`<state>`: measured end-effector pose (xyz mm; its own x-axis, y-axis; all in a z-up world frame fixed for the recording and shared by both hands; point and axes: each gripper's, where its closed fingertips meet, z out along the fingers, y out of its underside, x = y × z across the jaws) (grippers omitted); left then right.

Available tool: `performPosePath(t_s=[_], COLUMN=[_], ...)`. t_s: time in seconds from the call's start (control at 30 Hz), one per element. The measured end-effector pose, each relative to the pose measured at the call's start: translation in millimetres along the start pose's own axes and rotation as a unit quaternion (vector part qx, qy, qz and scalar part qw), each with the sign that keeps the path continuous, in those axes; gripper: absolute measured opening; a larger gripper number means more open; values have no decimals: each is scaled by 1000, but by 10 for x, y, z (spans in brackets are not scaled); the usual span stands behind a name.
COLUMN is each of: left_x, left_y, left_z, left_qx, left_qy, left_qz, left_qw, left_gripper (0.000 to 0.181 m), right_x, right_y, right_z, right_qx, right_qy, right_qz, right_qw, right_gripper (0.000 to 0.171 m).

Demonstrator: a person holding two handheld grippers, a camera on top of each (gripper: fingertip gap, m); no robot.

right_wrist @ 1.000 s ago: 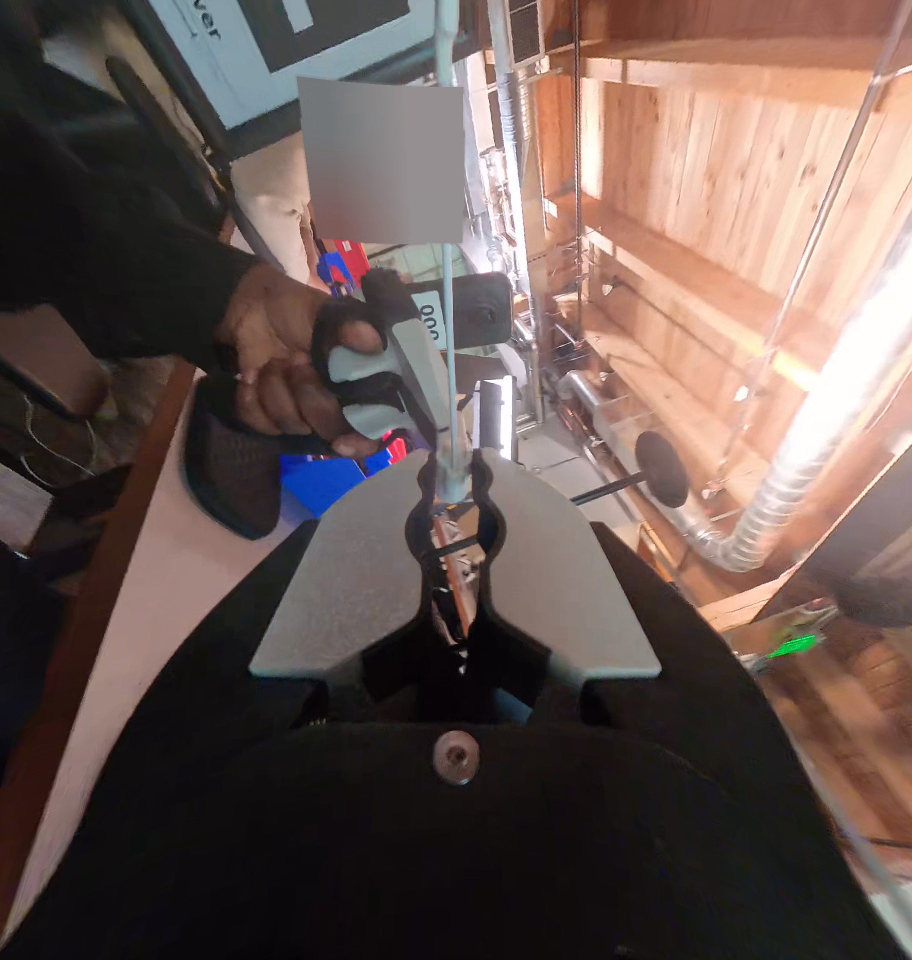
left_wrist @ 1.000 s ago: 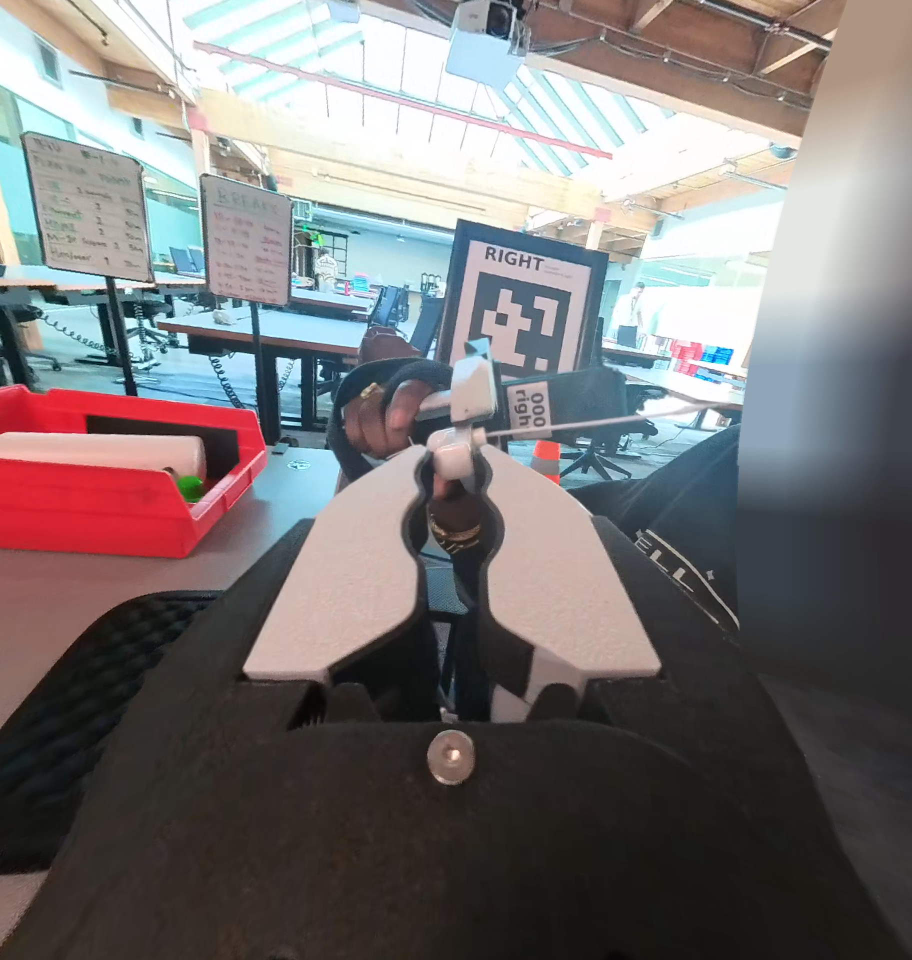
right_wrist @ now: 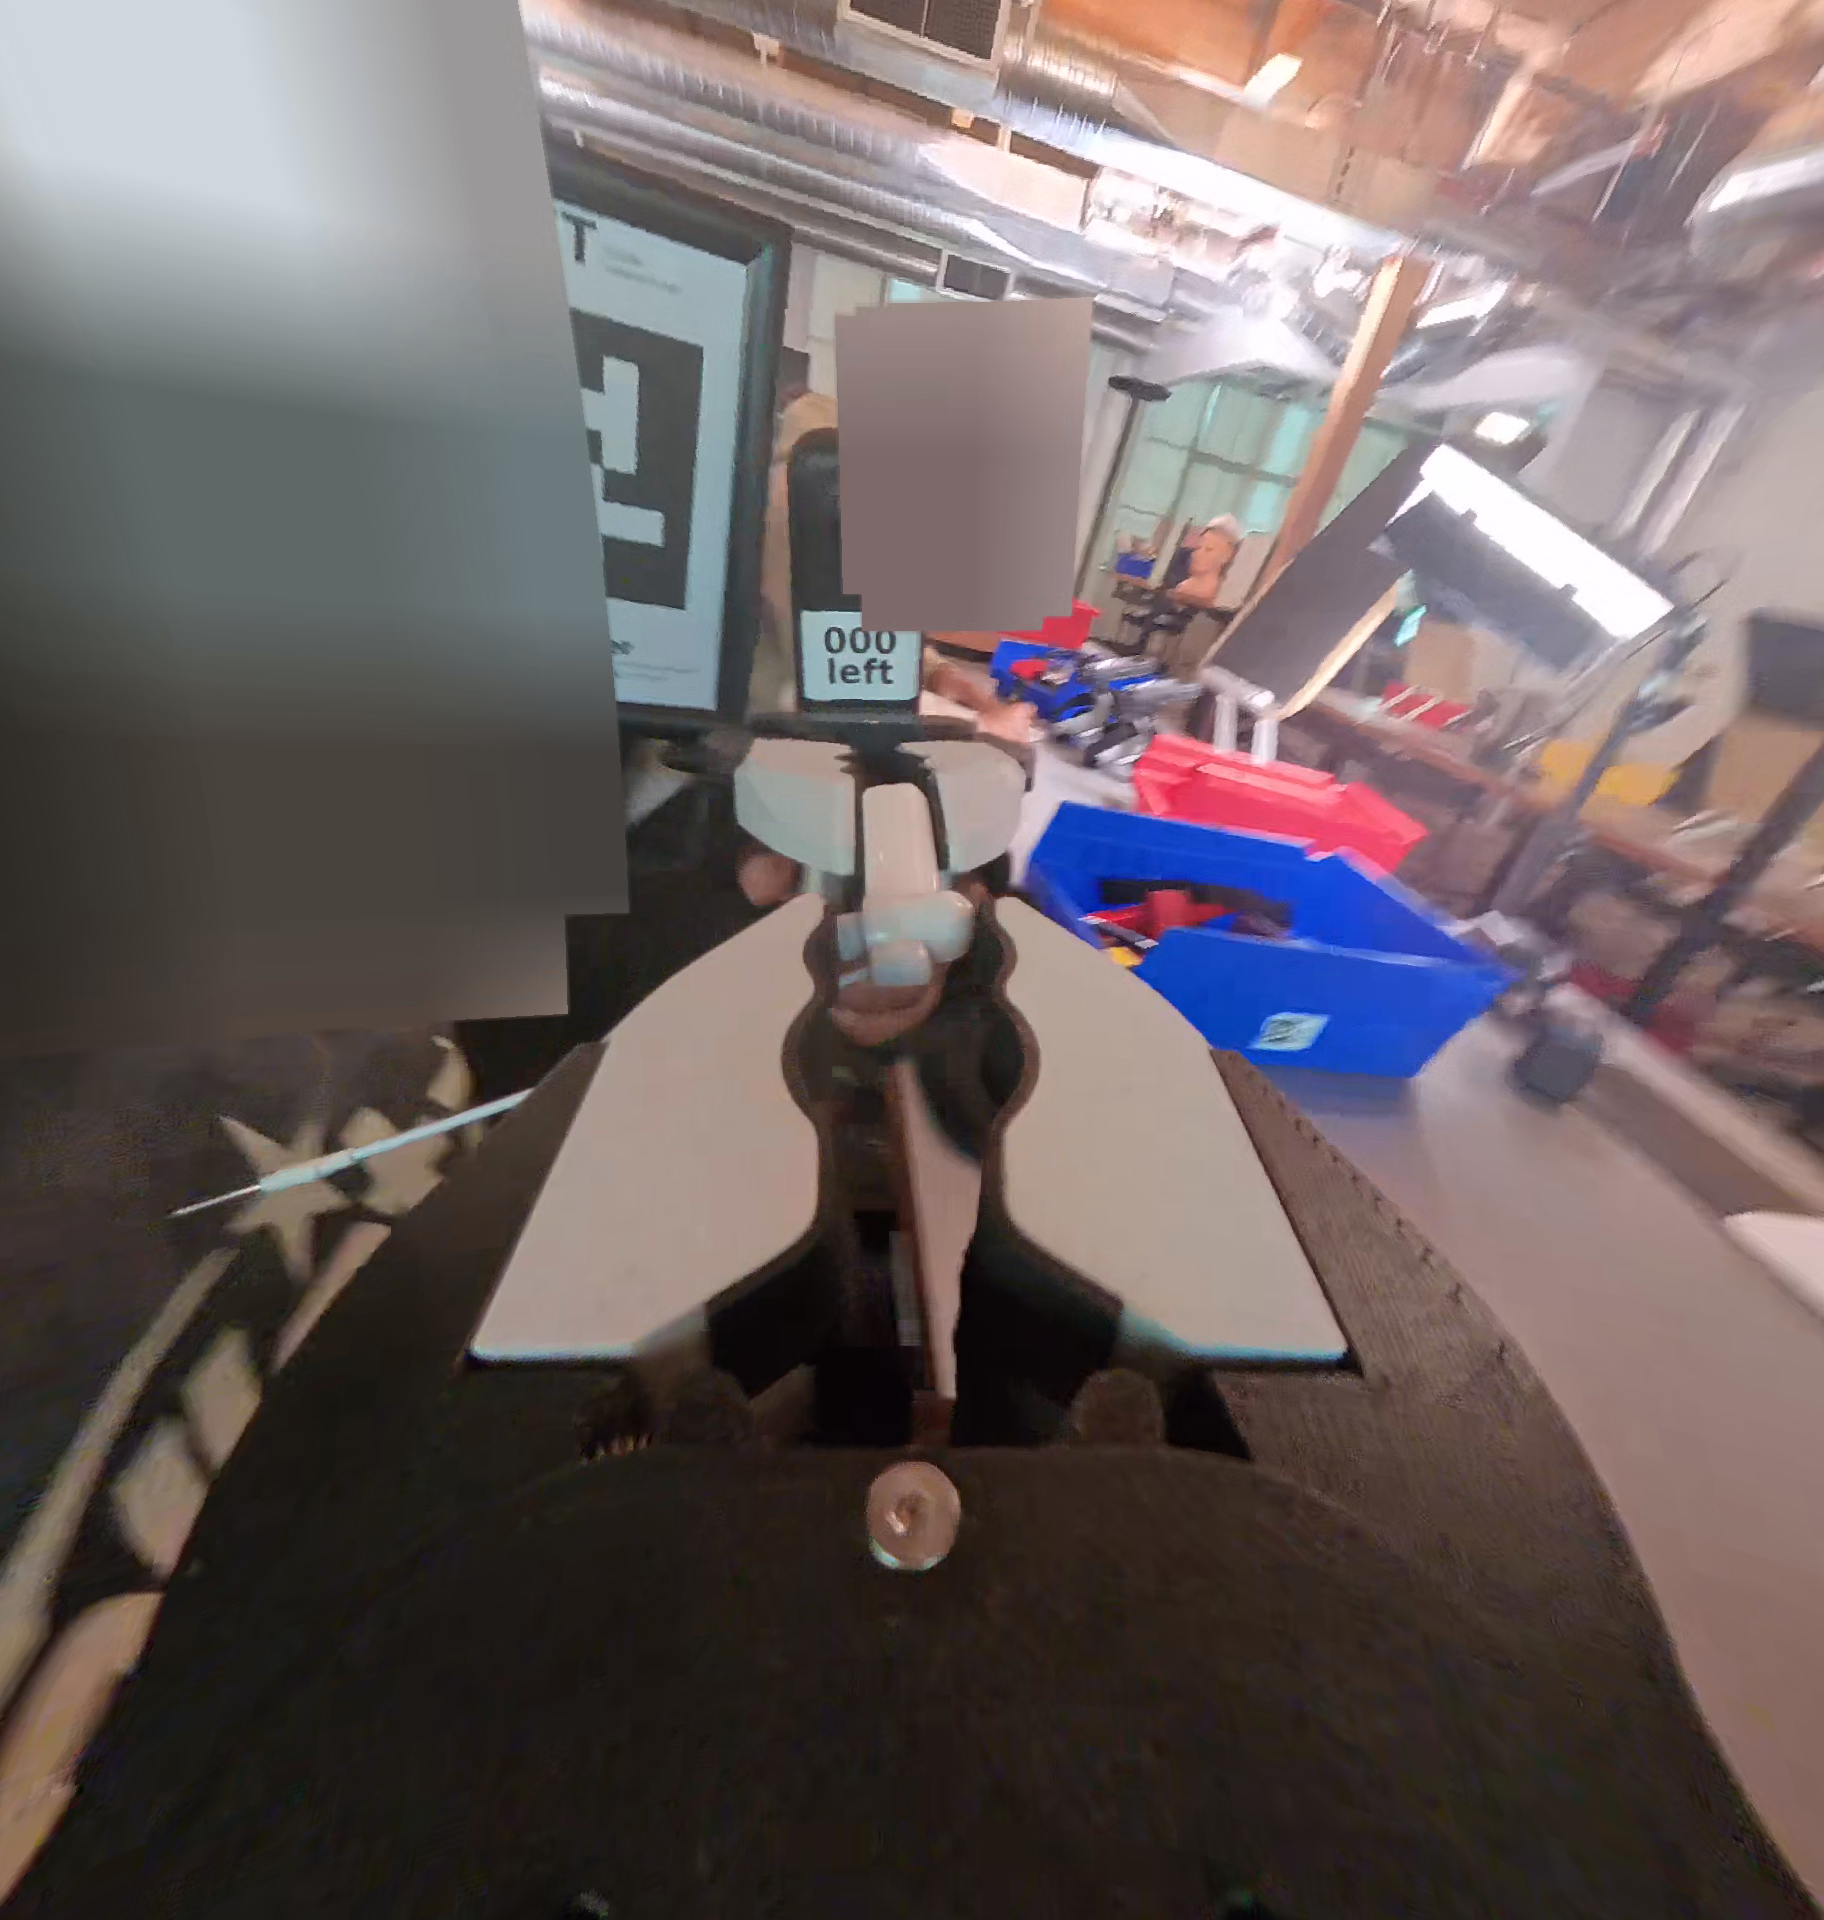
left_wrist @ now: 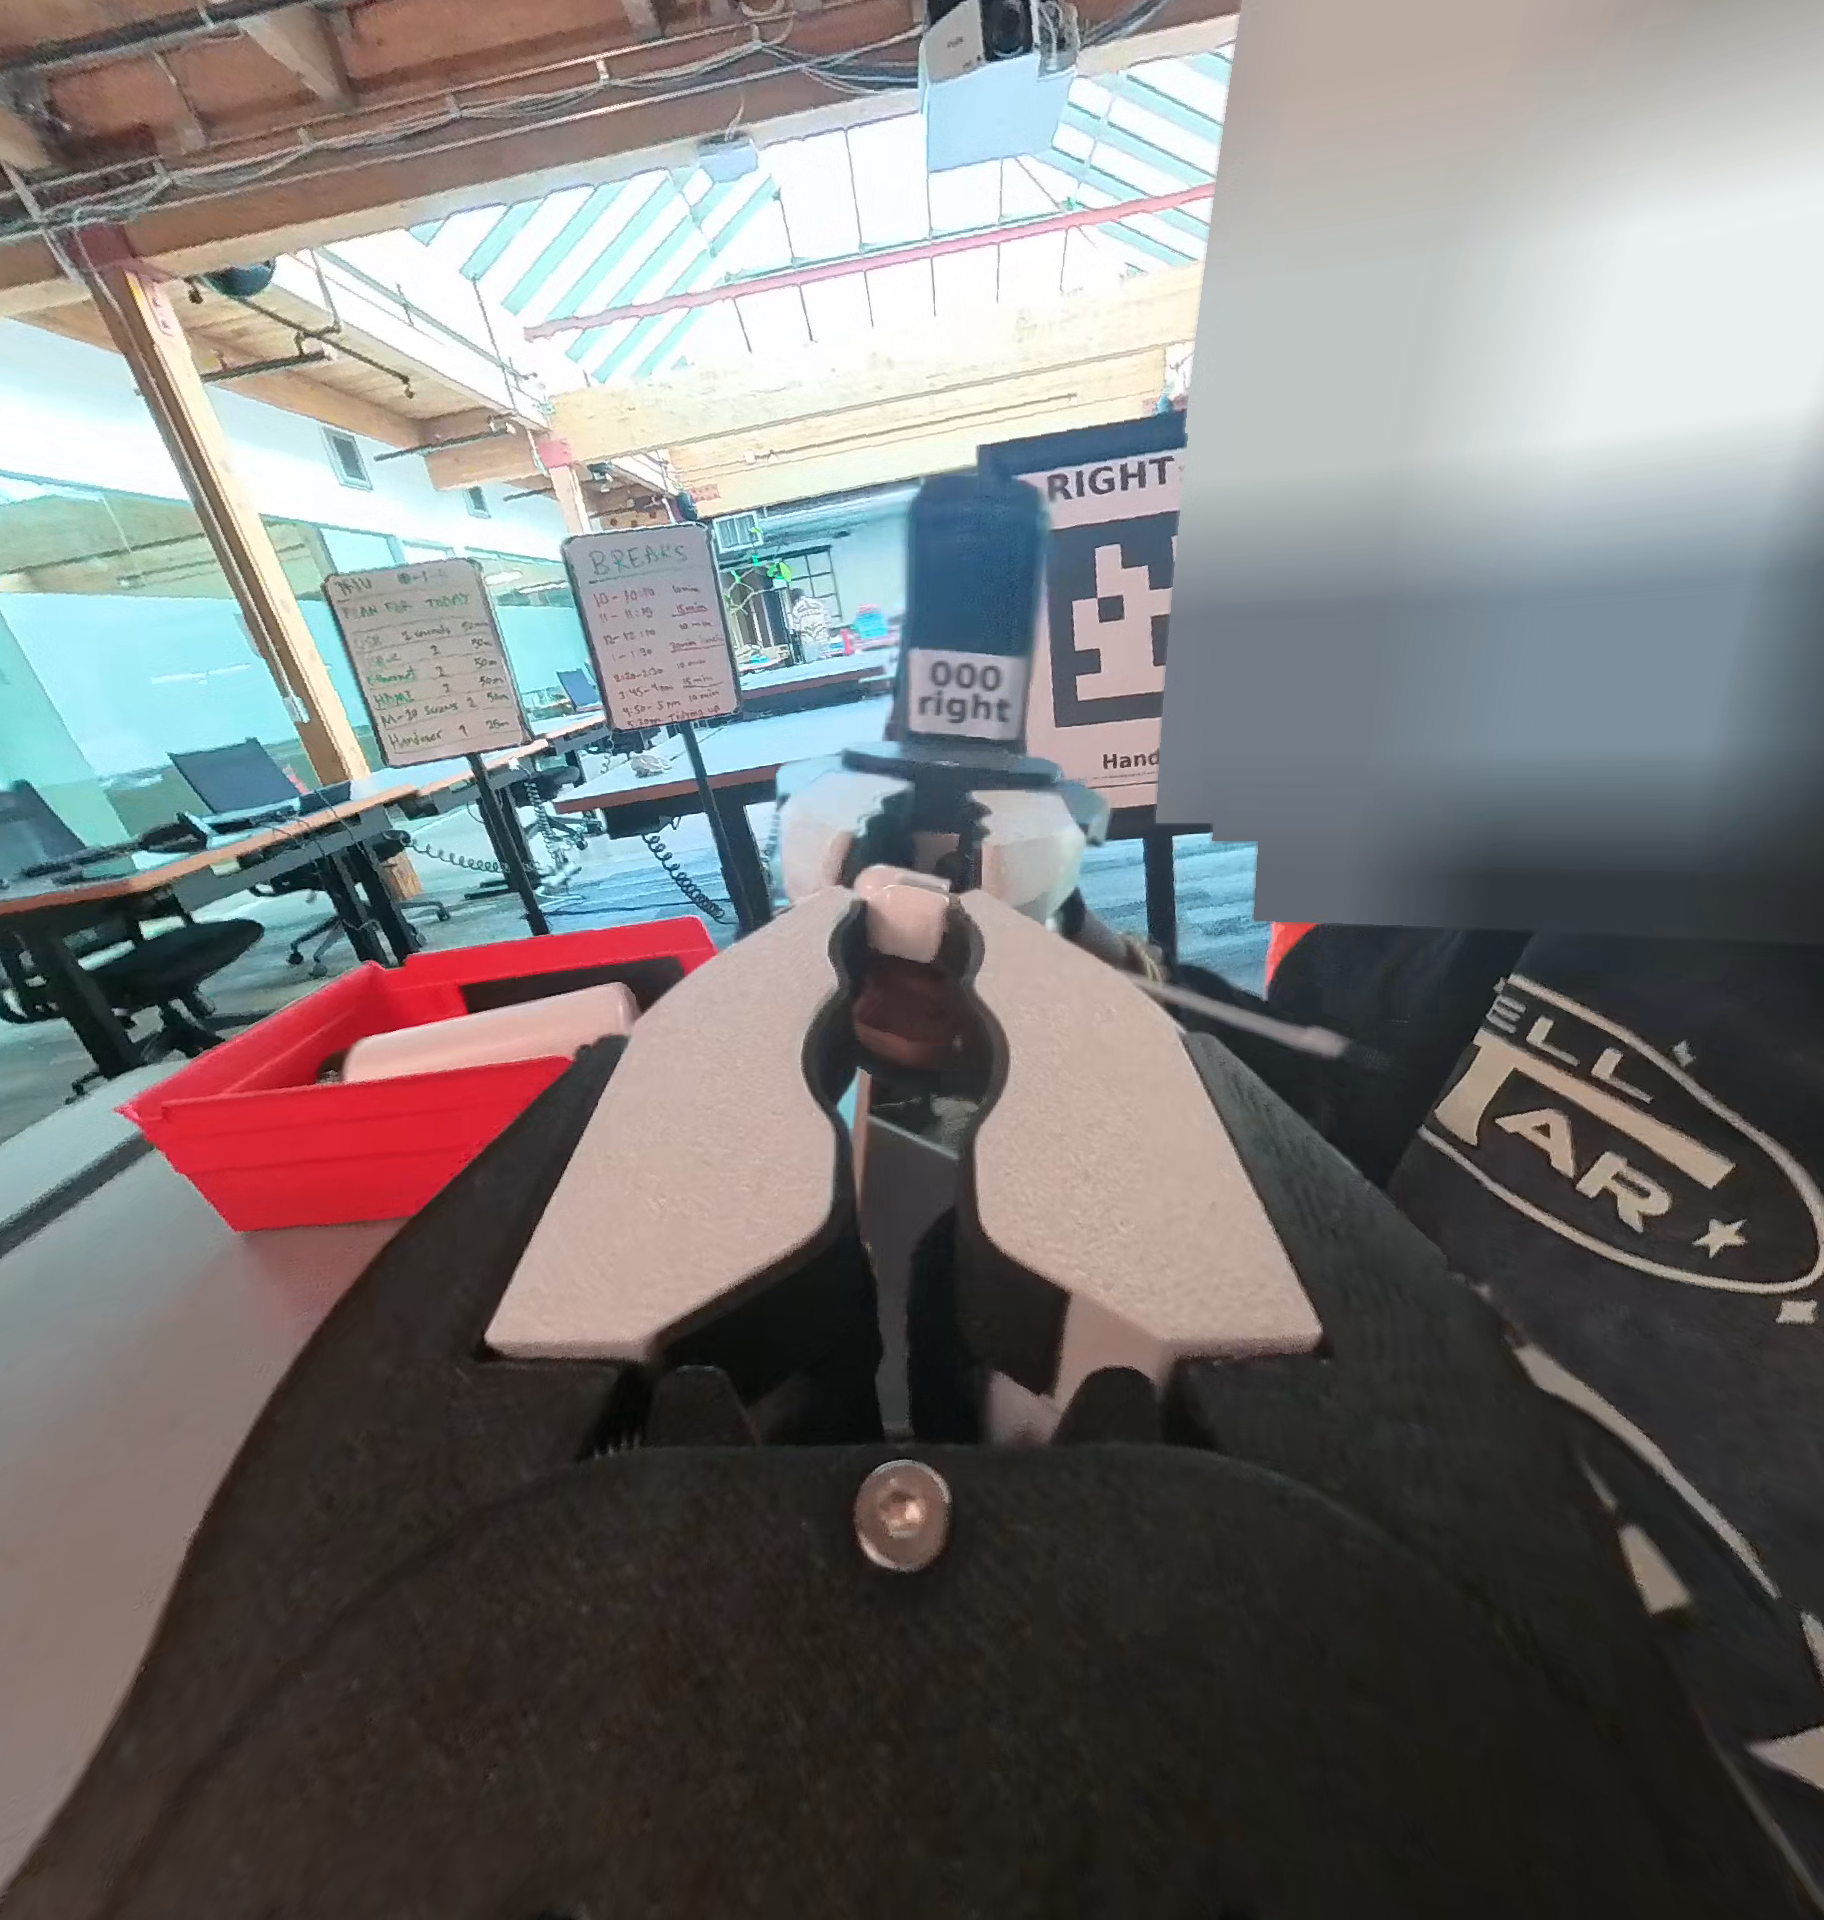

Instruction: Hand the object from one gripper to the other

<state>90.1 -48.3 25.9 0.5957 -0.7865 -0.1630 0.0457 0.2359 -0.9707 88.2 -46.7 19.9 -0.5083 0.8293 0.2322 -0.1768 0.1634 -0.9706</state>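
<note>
Rod (left_wrist: 1251, 1023) juts sideways where left hand-held gripper (left_wrist: 903, 920) meets right hand-held gripper (right_wrist: 903, 925) tip to tip; cannot tell whether either clamps it.

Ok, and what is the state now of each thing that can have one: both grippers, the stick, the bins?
left gripper: shut on the thin white stick.
right gripper: jaws slightly apart, tip to tip with the left one.
thin white stick: held in the air, sticking out sideways.
red bin: on the table, white roll lying inside.
blue bin: on the table, something red inside.
</note>
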Motion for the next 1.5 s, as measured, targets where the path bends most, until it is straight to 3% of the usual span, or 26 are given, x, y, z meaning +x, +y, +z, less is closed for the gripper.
performPosePath(t_s=[0.1, 0.23, 0.37, 0.5, 0.63, 0.73, 0.83, 0.9, 0.97, 1.03, 1.2, 1.37, 1.43, 1.5], left_x=[-5, -29, -24, -19, 3, 4, 19, 25, 24, 25, 60, 11, 12, 21], left_y=[-21, -4, 32, 9, -5, -52, -111, -125, -123, -113, -76, -62, -58, -29], left_z=[-17, -18, 5, 4, -13, -25, -53, -62, -60, -53, -26, -25, -35, -35], left_qx=[8, 5, -3, 8, 8, 22, 37, 38, 38, 36, 28, 23, 20, 8], left_qy=[17, 29, 30, 32, 39, 32, 30, 28, 25, 25, 36, 24, 35, 47], left_qz=[-65, -132, -142, -140, -133, -99, -63, -52, -44, -42, -44, -75, -108, -136], left_qw=[998, 991, 989, 990, 990, 994, 997, 998, 998, 998, 998, 997, 993, 990], left_gripper=[23, 26, 22, 13, 12, 12, 12, 12, 12, 12, 12, 16, 21, 25], right_x=[56, 47, 40, 20, 4, 41, 14, -9, -45, -76, -93, -57, -38, -40], right_y=[-31, -58, -36, -11, -19, -62, -151, -241, -239, -187, -88, -74, -85, -91], right_z=[-27, -57, -42, -16, 0, -2, -42, -85, -92, -62, 43, 26, 4, -21], right_qx=[-13, -55, -85, -95, -85, -60, 7, 69, 87, 80, 55, 32, 22, -1], right_qy=[64, 137, 165, 170, 167, 171, 106, 33, -46, -85, -52, 6, 53, 99], right_qz=[-173, -410, -503, -539, -529, -463, -266, -75, 86, 146, 85, -92, -240, -393], right_qw=[983, 900, 844, 820, 828, 868, 958, 994, 991, 982, 993, 995, 969, 914], right_gripper=[25, 26, 25, 25, 26, 28, 36, 36, 40, 38, 16, 13, 13, 13])
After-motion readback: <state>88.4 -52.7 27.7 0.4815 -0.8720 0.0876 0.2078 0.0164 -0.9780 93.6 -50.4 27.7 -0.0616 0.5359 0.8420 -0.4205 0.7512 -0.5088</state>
